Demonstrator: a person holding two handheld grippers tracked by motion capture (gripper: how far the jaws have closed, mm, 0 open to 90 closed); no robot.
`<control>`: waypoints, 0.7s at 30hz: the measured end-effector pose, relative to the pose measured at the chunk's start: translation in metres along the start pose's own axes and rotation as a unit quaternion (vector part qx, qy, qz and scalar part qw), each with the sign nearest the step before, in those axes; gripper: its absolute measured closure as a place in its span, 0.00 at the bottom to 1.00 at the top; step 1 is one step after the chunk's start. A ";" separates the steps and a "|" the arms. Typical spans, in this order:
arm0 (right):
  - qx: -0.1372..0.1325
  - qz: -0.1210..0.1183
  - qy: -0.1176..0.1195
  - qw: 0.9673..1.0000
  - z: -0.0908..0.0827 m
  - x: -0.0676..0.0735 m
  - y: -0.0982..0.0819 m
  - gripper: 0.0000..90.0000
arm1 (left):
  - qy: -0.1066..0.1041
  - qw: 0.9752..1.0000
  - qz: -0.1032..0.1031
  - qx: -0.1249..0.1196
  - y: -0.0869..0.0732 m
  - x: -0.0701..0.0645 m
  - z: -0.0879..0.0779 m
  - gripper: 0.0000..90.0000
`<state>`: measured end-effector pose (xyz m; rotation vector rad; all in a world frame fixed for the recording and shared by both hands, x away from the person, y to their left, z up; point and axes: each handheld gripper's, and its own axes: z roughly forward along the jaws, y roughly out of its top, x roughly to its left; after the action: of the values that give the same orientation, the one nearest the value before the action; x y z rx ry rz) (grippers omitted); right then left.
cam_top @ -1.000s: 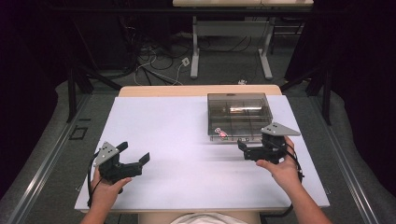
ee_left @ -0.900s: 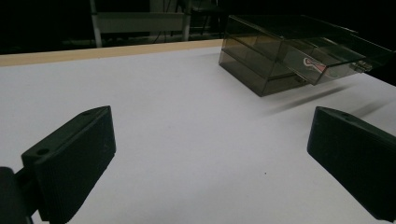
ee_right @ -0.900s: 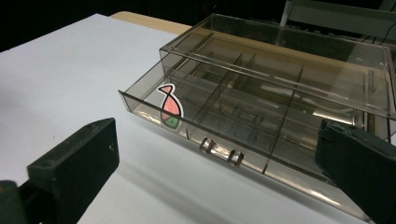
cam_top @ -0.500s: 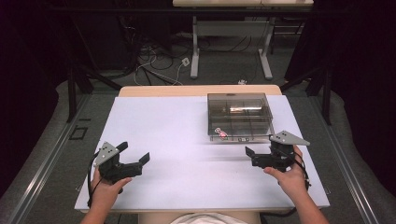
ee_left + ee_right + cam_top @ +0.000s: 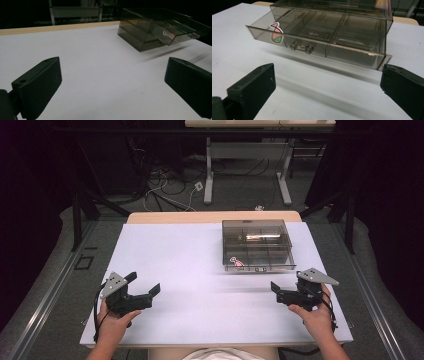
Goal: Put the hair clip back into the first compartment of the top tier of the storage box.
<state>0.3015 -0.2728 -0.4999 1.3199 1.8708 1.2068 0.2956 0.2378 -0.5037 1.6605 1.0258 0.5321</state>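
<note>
Wide white table down below, pale wooden edge along the far side, and a smoky clear plastic drawer box sitting on the right half toward the far edge, well apart from both grippers. Behind the table, dark floor with a tangle of cables and the white legs of a second desk. Nothing lying between either gripper and the box, just bare white surface. Left gripper low at the near left corner, held in a hand, jaws spread wide, gripping nothing, touching nothing; whether hovering or resting on the table cannot be told. From the left gripper view, same story: both black jaws far apart at the frame edges, the box off to the upper right beyond them. Right gripper at the near right, just in front of the box's right corner, grey three-cornered plate on top, held by the other hand; jaws wide open too, empty. Right gripper view looking straight at the box front: drawer pulled slightly out of its shell, small clear handle at the middle of the front, dividers showing through the plastic. On the drawer front, left of the handle, a sticker in red and green, fish-like shape; no readable writing anywhere. Inside the box, a pale long item in a far compartment, too blurred to identify.
</note>
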 end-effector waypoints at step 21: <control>0.008 0.024 -0.026 0.999 0.008 -0.017 -0.023 0.00 | 0.000 1.000 -0.002 -0.002 0.000 0.000 0.000 0.01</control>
<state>0.3041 -0.2880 -0.5251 1.3991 1.8257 1.1718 0.2958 0.2376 -0.5039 1.6556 1.0278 0.5318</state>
